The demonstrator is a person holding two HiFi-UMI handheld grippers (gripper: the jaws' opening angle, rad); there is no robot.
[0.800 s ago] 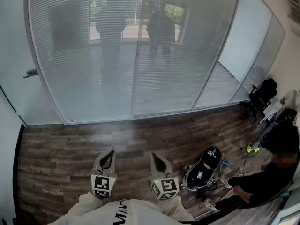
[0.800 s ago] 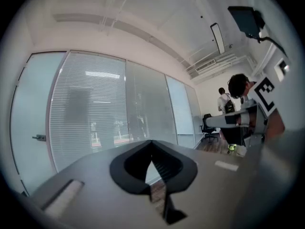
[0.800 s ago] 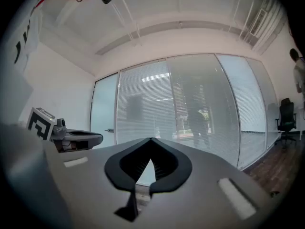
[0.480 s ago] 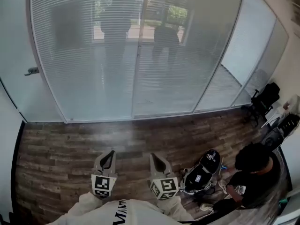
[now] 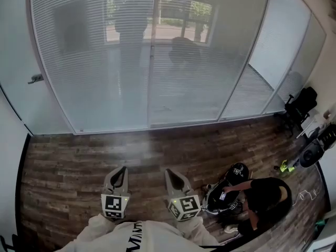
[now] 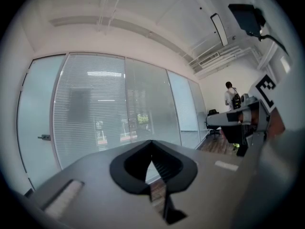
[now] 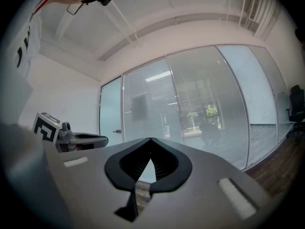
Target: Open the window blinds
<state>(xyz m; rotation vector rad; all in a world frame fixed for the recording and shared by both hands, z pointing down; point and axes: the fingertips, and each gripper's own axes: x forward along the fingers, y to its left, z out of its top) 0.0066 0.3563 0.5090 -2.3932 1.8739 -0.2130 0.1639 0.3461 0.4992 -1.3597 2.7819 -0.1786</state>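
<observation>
The window blinds (image 5: 131, 62) hang behind a tall glass wall with their slats turned flat, so the outside shows only dimly. They fill the left gripper view (image 6: 90, 113) and the right gripper view (image 7: 190, 109) too. My left gripper (image 5: 124, 169) and right gripper (image 5: 168, 171) are held side by side low in the head view, well short of the glass and pointing at it. The jaws of both meet at the tips, with nothing between them (image 6: 151, 142) (image 7: 150, 140). No cord or wand for the blinds shows.
A person (image 5: 265, 198) crouches at the right over a black bag (image 5: 226, 193) on the wooden floor (image 5: 79, 161). A black office chair (image 5: 300, 106) stands at the far right. A door handle (image 5: 35, 79) sits on the glass door at the left.
The person at the right has bent lower over the bag. Both grippers stay where they were.
</observation>
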